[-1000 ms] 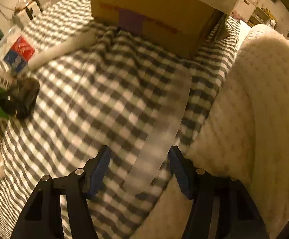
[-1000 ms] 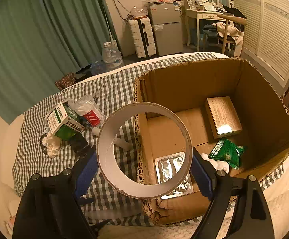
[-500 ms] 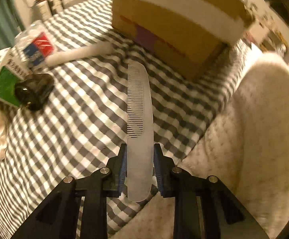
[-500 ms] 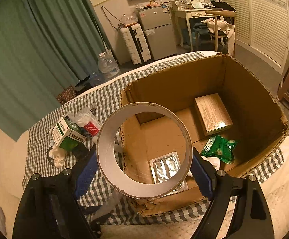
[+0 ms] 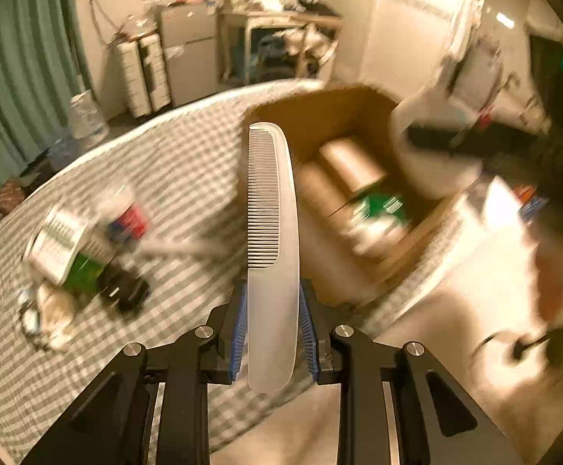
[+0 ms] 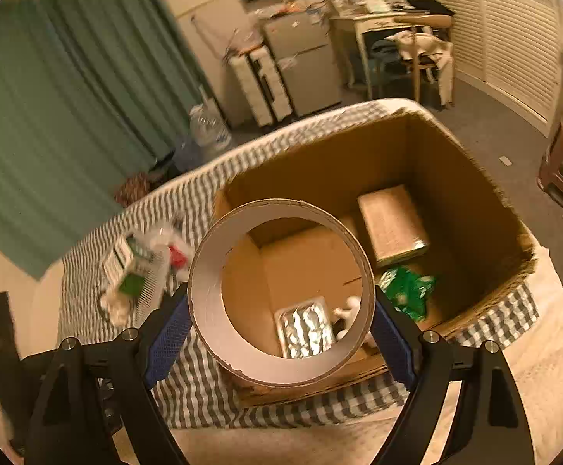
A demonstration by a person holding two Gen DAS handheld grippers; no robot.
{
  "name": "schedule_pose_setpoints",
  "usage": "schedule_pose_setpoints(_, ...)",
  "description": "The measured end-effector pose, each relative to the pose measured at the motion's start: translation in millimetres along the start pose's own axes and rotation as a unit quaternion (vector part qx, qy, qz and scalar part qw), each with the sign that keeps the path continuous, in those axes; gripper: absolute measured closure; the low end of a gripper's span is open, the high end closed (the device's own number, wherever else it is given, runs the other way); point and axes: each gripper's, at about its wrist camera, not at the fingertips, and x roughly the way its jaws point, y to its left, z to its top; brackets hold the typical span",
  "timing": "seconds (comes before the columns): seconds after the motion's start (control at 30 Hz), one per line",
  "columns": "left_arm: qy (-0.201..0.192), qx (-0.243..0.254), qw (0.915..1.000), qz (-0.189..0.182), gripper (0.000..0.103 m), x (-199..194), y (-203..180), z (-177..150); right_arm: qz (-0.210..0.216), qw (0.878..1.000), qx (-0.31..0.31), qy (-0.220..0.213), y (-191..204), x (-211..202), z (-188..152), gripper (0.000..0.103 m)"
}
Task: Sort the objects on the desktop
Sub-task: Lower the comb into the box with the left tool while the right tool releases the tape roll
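The left gripper (image 5: 272, 333) has its blue-padded fingers (image 5: 239, 325) clenched on the handle end of a pale comb (image 5: 271, 232), which sticks straight out ahead of them with its teeth facing left, lifted above the checked bedspread (image 5: 188, 170). Taking the open cardboard box (image 6: 475, 193) as the landmark: in the left wrist view the comb's tip overlaps the box's near-left corner, though that picture is blurred and it is hard to tell whether the comb is over the box or just short of it. The right gripper (image 6: 279, 325) holds an empty cardboard tape ring (image 6: 204, 310) squeezed across its width between both fingers (image 6: 167, 333), the ring hanging above the box's near-left edge so that the floor of the box shows through its hole. Inside the box, a flat brown carton (image 6: 391, 224) lies toward the far right, a green packet (image 6: 407, 290) sits just in front of it, and a silver blister pack (image 6: 304, 327) lies near the front wall with something small and white (image 6: 349, 306) beside it. To the left of the box, on the bedspread, a loose cluster remains: a green-and-white carton (image 5: 64, 252), a clear bag with red and blue print (image 5: 126, 217), a dark object (image 5: 124, 290) and a pale crumpled thing (image 5: 54, 314), all close together and well apart from the box.
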Motion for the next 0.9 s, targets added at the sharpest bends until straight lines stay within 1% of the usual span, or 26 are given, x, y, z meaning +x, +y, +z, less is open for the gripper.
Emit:
schedule_pose_setpoints(0.07,-0.012,0.005,0.9999,-0.008,0.078,-1.1,-17.3,19.4,0.001,1.0,0.007,-0.002,-11.2,-3.5,8.0,0.017)
schedule_pose_setpoints(0.13,-0.016,0.008,0.9998,-0.01,0.078,7.6,-37.2,36.9,-0.008,1.0,0.01,-0.002,-20.0,-4.0,16.2,0.017)
schedule_pose_setpoints(0.2,-0.022,0.004,0.9994,-0.027,0.078,16.9,-54.5,50.3,-0.017,1.0,0.023,0.0,-33.9,-3.6,25.8,0.017)
schedule_pose_setpoints(0.27,-0.02,-0.01,0.9986,-0.047,0.075,27.5,-65.7,59.4,-0.004,0.999,0.041,0.006,-46.9,-2.2,33.4,0.015)
schedule_pose_setpoints(0.3,-0.016,-0.021,0.998,-0.057,0.065,34.8,-69.8,62.6,-0.001,0.999,0.047,0.009,-51.4,-2.4,36.2,0.01)
schedule_pose_setpoints(0.33,-0.013,-0.026,0.9979,-0.059,0.042,40.4,-70.4,62.2,-0.001,0.999,0.048,0.008,-53.5,-4.2,37.8,0.0)
schedule_pose_setpoints(0.37,-0.012,-0.032,0.9981,-0.051,0.032,43.3,-72.6,62.4,0.001,0.999,0.046,0.001,-54.7,-8.3,39.1,0.0)
schedule_pose_setpoints(0.4,-0.021,-0.031,0.9983,-0.046,0.025,41.7,-73.0,62.1,0.005,0.999,0.042,-0.014,-54.9,-15.5,40.3,0.0)
schedule_pose_setpoints(0.47,-0.034,-0.021,0.9984,-0.039,0.025,35.7,-75.0,58.2,0.011,0.998,0.041,-0.038,-52.8,-30.3,42.0,0.0)
schedule_pose_setpoints(0.57,-0.034,-0.011,0.9992,-0.014,0.024,20.1,-70.7,49.9,0.017,0.997,0.056,-0.048,-50.9,-47.6,39.7,0.0)
schedule_pose_setpoints(0.6,-0.039,-0.014,0.9991,-0.009,0.02,9.5,-64.7,46.3,0.02,0.997,0.056,-0.051,-48.7,-53.0,37.2,0.0)
schedule_pose_setpoints(0.63,-0.043,-0.021,0.9988,-0.002,0.016,-0.8,-58.5,42.1,0.023,0.997,0.054,-0.055,-45.8,-58.1,35.0,0.0)
schedule_pose_setpoints(0.73,-0.057,-0.055,0.9961,0.039,0.013,-39.1,-30.5,29.4,0.031,0.997,0.041,-0.064,-34.9,-80.2,24.1,0.0)
schedule_pose_setpoints(0.77,-0.06,-0.064,0.995,0.047,0.012,-51.8,-21.4,26.1,0.032,0.997,0.036,-0.065,-30.3,-87.5,20.8,0.0)
schedule_pose_setpoints(0.8,-0.062,-0.086,0.9923,0.064,0.01,-72.0,-7.6,17.5,0.033,0.997,0.029,-0.066,-24.4,-95.8,17.4,0.0)
schedule_pose_setpoints(0.83,-0.068,-0.099,0.9901,0.074,0.006,-81.0,2.7,12.3,0.035,0.997,0.025,-0.066,-21.0,-101.1,16.7,0.0)
schedule_pose_setpoints(0.9,-0.089,-0.122,0.9838,0.097,0.002,-114.9,22.4,-8.7,0.043,0.997,0.007,-0.07,-8.9,-120.5,8.0,0.0)
